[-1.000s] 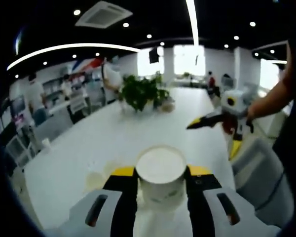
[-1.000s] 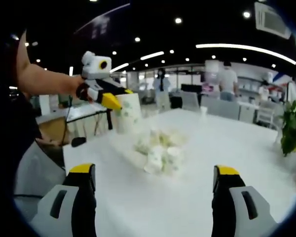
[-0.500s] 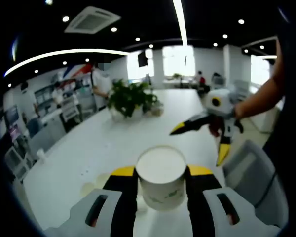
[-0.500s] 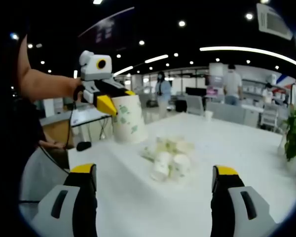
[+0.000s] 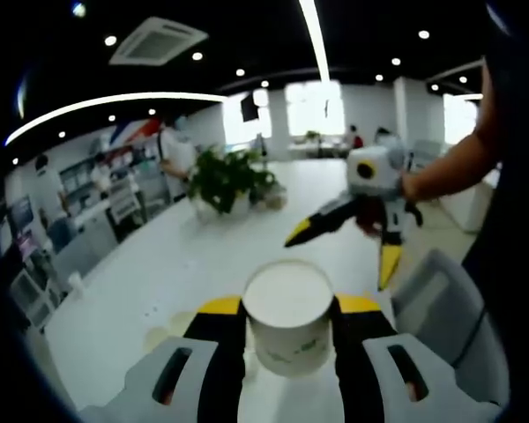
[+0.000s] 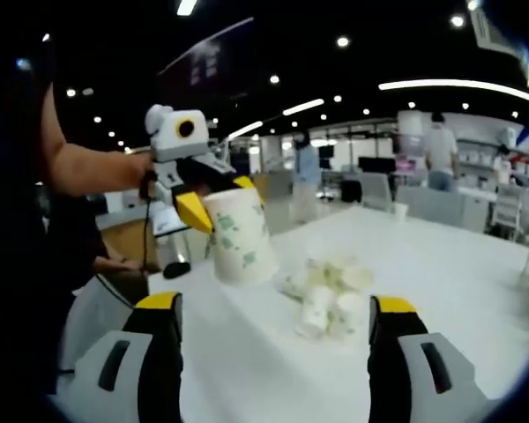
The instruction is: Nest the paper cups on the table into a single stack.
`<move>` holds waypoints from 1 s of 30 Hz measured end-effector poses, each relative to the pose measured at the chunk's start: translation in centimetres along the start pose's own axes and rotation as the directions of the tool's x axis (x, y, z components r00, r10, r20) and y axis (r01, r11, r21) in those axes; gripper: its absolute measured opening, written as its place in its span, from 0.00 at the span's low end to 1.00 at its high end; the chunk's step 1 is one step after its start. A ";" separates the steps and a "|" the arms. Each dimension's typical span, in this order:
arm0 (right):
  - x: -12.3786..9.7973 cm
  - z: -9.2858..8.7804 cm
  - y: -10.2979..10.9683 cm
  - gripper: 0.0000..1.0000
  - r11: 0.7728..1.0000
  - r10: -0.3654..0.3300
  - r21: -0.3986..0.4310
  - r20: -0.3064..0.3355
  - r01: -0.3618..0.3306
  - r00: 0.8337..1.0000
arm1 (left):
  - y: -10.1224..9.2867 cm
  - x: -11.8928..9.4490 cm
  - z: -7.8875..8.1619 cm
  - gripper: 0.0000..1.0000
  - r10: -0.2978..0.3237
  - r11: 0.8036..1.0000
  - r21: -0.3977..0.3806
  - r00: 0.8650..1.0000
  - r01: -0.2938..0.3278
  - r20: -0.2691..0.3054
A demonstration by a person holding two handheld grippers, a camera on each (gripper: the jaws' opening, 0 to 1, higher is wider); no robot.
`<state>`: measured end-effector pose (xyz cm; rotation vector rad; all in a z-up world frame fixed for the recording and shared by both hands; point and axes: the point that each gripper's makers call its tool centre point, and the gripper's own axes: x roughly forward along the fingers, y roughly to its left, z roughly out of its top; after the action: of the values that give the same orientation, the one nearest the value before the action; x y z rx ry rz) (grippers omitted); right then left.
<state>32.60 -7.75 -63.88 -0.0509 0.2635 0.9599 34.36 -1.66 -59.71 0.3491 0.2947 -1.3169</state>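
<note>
in the left gripper view, a few people stand by shelves at the far left, and a white table (image 5: 141,291) runs away from the camera. a plant (image 5: 227,179) sits on it further off. low in the middle, the left gripper (image 5: 288,306) is clenched on a cup (image 5: 288,315), its yellow-tipped jaws pressed against either side of the cup, whose round white face is toward the camera. there is green print on the cup's wall. to the right, above the table's edge, the right gripper (image 5: 348,238) hangs in the air in a person's hand, its two yellow-tipped jaws spread wide with nothing between them. a grey chair (image 5: 441,308) stands below it, near the table's edge.

in the right gripper view, an arm comes in from the left holding the left gripper (image 6: 216,203), which grips the cup (image 6: 238,233); it is tilted and held above the table's (image 6: 476,282) near end. just right of it and lower, a pile of cups (image 6: 331,295) lies jumbled on the table, several on their sides and touching. the right gripper (image 6: 273,313) rises from the bottom, jaws apart and bare, the pile showing between them further off. people stand in the background.
</note>
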 end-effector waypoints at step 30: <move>1.2 5.4 4.5 0.38 0.942 0.245 0.191 0.171 -0.276 0.954 | -0.8 -3.2 4.2 0.37 0.076 0.989 -0.143 0.946 -0.032 0.314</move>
<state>30.71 -3.34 -58.64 0.2569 0.2412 1.1891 32.95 -0.75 -54.63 0.0257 0.0996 -1.2687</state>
